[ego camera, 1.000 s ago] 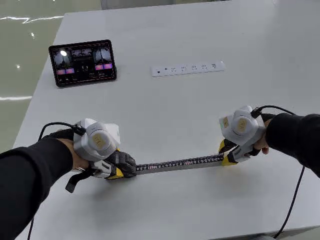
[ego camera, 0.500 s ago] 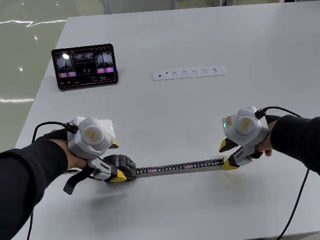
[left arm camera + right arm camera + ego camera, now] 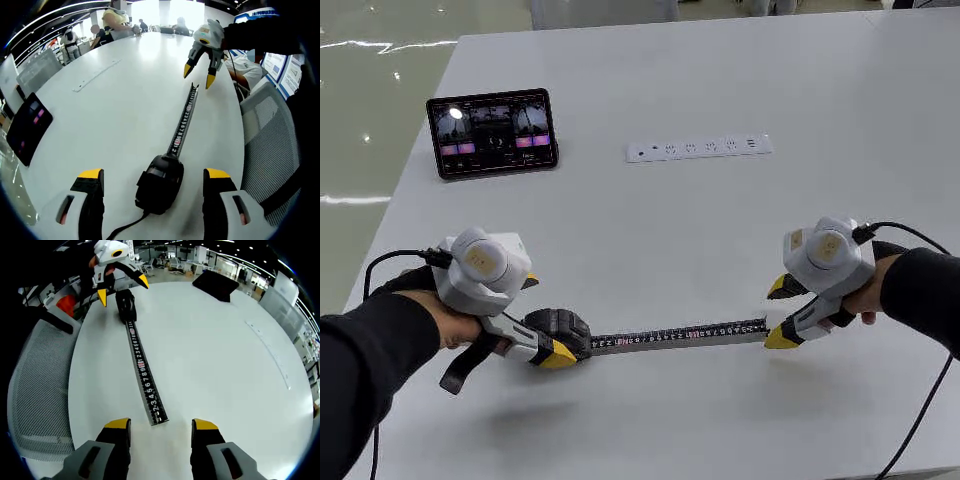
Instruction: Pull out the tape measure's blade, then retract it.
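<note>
A black tape measure case [image 3: 560, 328] lies on the white table [image 3: 720, 230], with its blade [image 3: 680, 336] drawn out flat to the right. My left gripper [image 3: 544, 320] is open, and the case [image 3: 160, 182] sits loose between its yellow-tipped jaws with gaps on both sides. My right gripper [image 3: 778, 313] is open at the blade's far end. The blade tip [image 3: 157, 419] lies just ahead of and between its jaws, untouched. The right gripper [image 3: 197, 76] appears beyond the blade in the left gripper view. The left gripper [image 3: 123, 289] stands around the case [image 3: 126, 302] in the right gripper view.
A tablet [image 3: 492, 130] with a lit screen is propped at the back left. A white power strip [image 3: 698, 148] lies at the back centre. Cables trail from both grippers. A mesh chair [image 3: 40, 390] stands by the table's near edge.
My right gripper has opened, let go of the blade tip and drawn back to the right. My left gripper has slid back left off the case. The blade stays extended.
</note>
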The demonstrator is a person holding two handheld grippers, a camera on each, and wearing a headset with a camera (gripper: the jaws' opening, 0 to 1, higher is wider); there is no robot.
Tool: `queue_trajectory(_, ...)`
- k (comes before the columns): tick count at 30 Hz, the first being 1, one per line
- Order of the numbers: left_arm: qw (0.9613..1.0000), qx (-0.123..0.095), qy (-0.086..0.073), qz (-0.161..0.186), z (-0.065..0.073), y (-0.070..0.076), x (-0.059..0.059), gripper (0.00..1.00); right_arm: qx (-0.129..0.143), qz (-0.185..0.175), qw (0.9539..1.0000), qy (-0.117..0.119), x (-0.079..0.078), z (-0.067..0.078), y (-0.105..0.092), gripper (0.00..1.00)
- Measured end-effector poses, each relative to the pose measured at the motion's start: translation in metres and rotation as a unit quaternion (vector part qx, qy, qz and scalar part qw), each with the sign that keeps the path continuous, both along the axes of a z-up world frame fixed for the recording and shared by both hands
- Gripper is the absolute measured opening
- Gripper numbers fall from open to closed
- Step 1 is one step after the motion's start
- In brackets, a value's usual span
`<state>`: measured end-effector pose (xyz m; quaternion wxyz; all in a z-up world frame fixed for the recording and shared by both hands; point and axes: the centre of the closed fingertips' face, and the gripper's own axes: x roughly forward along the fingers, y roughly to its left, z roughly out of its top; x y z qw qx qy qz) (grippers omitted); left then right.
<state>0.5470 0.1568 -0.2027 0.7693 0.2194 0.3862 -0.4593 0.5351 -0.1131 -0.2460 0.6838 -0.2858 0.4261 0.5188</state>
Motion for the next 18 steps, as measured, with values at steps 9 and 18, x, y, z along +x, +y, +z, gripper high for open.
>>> queue_trajectory(9, 0.998, -0.036, -0.003, 0.051, 0.003, 0.008, 0.003, 0.99, 0.03, -0.069, 0.9965, -0.035, 0.001, 0.006, -0.008, 0.58)
queue_trajectory(18, 0.9922, -0.067, 0.002, 0.105, 0.001, 0.023, -0.003, 0.99, 0.057, -0.115, 0.9898, -0.062, -0.001, 0.023, -0.019, 0.67)
